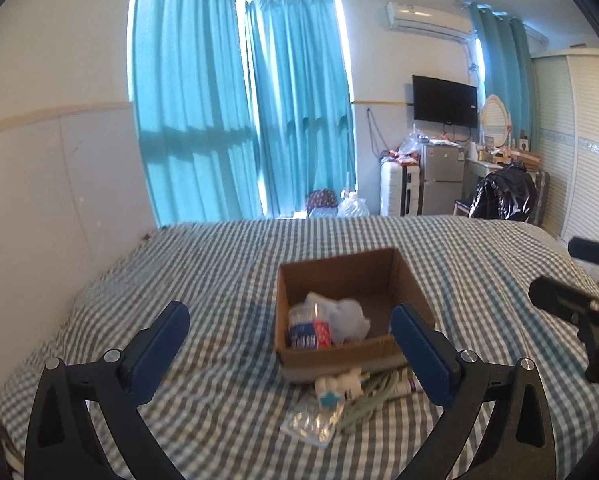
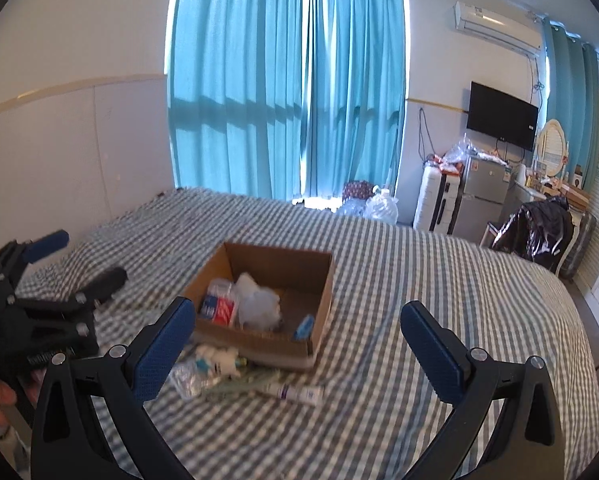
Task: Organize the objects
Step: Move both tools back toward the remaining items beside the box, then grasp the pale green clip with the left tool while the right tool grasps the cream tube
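While both jaws gape empty, left gripper (image 1: 289, 332) and right gripper (image 2: 297, 330) hover short of the cardboard box (image 2: 279, 264); loose cable (image 1: 365, 406), tube (image 2: 293, 392) and plastic packet (image 1: 311, 424) lie between them and the box. Risk: cable snags, dragging neighbours.

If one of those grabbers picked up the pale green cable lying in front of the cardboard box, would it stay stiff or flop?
The pale green cable lies in loose loops, so it would probably droop. It looks thin, likely light. It overlaps the clear plastic packet, which might get dragged.
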The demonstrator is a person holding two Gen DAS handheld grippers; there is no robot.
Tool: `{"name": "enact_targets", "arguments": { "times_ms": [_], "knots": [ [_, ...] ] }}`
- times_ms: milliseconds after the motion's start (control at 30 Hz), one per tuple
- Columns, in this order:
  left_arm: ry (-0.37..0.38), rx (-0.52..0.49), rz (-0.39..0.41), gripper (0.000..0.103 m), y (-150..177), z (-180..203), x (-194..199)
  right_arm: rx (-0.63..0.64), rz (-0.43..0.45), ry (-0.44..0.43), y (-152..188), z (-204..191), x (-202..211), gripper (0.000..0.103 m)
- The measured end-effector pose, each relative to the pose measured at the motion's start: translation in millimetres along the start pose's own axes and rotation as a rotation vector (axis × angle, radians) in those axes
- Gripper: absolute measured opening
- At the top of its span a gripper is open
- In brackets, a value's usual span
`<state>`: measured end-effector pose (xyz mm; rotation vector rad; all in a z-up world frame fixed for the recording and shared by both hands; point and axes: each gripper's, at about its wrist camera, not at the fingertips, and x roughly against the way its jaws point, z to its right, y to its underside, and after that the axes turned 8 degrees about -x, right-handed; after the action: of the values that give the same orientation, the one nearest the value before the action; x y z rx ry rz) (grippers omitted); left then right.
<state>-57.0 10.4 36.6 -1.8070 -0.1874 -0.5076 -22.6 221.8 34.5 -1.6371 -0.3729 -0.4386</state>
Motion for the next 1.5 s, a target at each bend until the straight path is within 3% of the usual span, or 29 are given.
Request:
{"name": "enact_targets", "arguments": {
  "times_ms": [200, 500, 633, 867, 1000, 1167, 1233, 1267, 1367, 1500],
  "knots": [
    [-0.016, 0.023, -0.059, 0.103, 42.7, 12.3, -2.8, 0.008, -0.076, 0.011, 52.6, 2.1, -17.6, 0.103],
    [0.009, 0.006, -0.215, 0.103, 110.1, 42.6, -56.1, -0.002, -0.231, 0.048, 116.7, 16.2, -78.7, 0.103],
    [0.034, 0.006, -0.272, 0.103, 128.2, 53.2, -80.6, -0.022, -0.279, 0.077, 126.8, 29.3, -99.9, 0.103],
    [0.102, 0.011, -0.343, 0.101, 135.0, 82.7, -131.5, -0.049, -0.328, 0.102, 111.6, 39.2, -138.9, 0.103],
    [0.148, -0.017, -0.376, 0.075, 133.1, 99.8, -154.0, -0.09, -0.345, 0.102, 117.7, 49.4, -149.7, 0.103],
    [0.16, -0.042, -0.433, 0.071, 139.5, 116.0, -182.4, -0.151, -0.39, 0.103, 129.8, 62.9, -159.0, 0.103],
    [0.166, -0.059, -0.454, 0.042, 142.5, 118.8, -188.1, -0.159, -0.39, 0.095, 131.3, 63.2, -158.7, 0.103],
    [0.157, -0.061, -0.455, 0.037, 143.0, 118.4, -188.3, -0.157, -0.388, 0.093, 132.2, 62.3, -158.1, 0.103],
    [0.179, -0.05, -0.447, 0.032, 143.3, 113.1, -178.7, -0.148, -0.394, 0.093, 136.1, 60.2, -155.4, 0.103],
    [0.18, -0.12, -0.407, 0.021, 143.6, 116.3, -148.4, -0.146, -0.39, 0.107, 141.5, 59.4, -145.9, 0.103]
  ]
}}
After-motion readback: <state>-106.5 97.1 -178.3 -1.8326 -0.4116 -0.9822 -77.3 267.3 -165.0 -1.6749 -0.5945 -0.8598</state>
